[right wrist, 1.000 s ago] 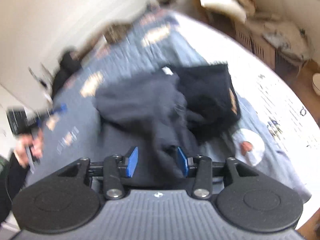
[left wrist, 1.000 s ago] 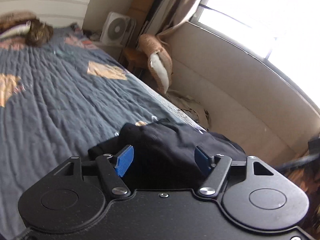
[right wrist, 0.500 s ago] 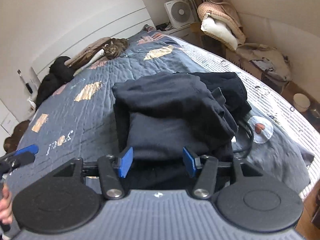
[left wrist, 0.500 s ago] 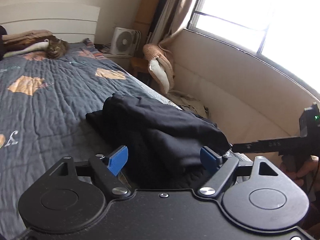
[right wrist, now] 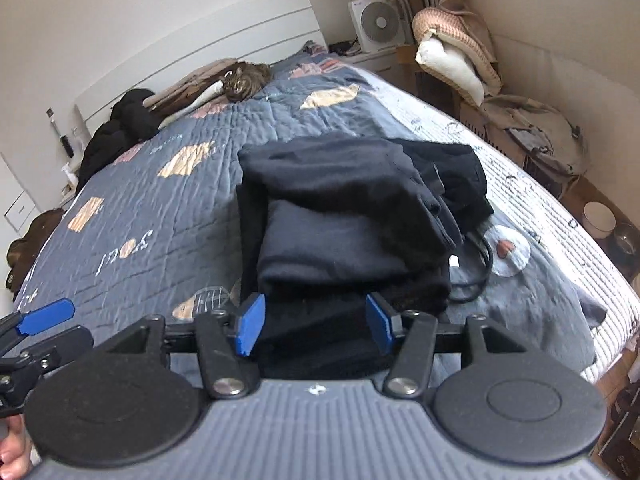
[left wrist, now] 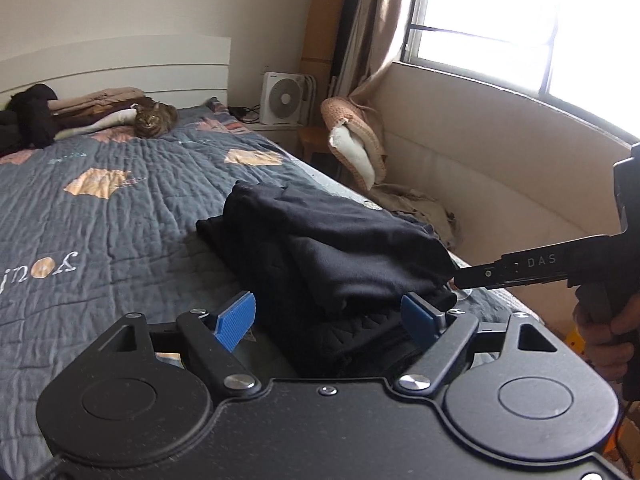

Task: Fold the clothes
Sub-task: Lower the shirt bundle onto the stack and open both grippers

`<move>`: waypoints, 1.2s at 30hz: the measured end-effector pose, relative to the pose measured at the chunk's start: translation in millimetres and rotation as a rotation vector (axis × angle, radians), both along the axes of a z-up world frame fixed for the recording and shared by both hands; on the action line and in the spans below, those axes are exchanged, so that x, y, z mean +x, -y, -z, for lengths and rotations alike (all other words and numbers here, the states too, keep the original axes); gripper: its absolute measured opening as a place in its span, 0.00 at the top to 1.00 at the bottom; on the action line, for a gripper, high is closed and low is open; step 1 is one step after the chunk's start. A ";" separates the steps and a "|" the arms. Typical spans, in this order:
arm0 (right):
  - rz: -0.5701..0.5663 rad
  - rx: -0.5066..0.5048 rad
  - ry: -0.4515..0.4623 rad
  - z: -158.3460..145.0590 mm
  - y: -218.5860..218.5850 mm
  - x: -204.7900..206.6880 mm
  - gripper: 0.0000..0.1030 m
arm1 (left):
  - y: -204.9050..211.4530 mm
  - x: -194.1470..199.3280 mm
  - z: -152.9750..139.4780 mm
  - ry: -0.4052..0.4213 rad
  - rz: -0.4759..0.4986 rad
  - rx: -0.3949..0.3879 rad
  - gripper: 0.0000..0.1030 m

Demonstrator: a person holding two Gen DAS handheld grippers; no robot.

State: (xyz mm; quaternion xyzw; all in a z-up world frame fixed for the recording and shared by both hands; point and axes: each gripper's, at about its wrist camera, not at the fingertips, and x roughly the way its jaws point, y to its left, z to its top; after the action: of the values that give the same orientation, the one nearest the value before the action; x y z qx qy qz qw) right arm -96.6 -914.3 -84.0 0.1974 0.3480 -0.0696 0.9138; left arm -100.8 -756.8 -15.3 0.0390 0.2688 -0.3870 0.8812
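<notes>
Left gripper: jaws spread wide, blue pads clear of cloth, nothing pinched.
Right gripper: jaws spread, nothing pinched; pads just short of near edge of pile.
Folded clothes: dark pile of several layers, flat on quilt, directly ahead of both grippers; top layer overhanging lower ones. In left view, pile straight in front of and partly between the spread jaws, with right gripper's finger reaching in from the right to the pile's far corner.
Black cable: looped on quilt, just right of pile from right gripper.
Round patch: pale, with red motif, on quilt beside cable.
Cat: tabby, far ahead at head of bed, beside stacked beige linen.
Fan: white, box type, far ahead, right of headboard.
Hand: at right edge of left view, wrapped round right gripper's handle.
</notes>
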 end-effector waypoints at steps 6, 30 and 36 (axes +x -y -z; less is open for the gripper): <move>-0.040 -0.029 0.003 -2.8 -4.2 -22.2 0.46 | 8.5 -26.4 0.0 0.036 -0.041 0.043 0.23; -0.128 -0.031 0.025 10.6 45.5 -18.3 0.46 | 103.4 -19.4 46.5 0.065 -0.057 0.207 0.19; -0.130 -0.026 0.011 22.2 59.2 -7.1 0.46 | 117.6 -13.9 52.7 0.072 -0.057 0.253 0.19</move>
State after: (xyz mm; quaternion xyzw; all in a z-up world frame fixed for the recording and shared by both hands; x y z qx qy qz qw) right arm -103.7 -973.4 -106.2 0.1629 0.3543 -0.0138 0.9207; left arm -114.6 -874.4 -68.0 0.1557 0.2846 -0.3230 0.8891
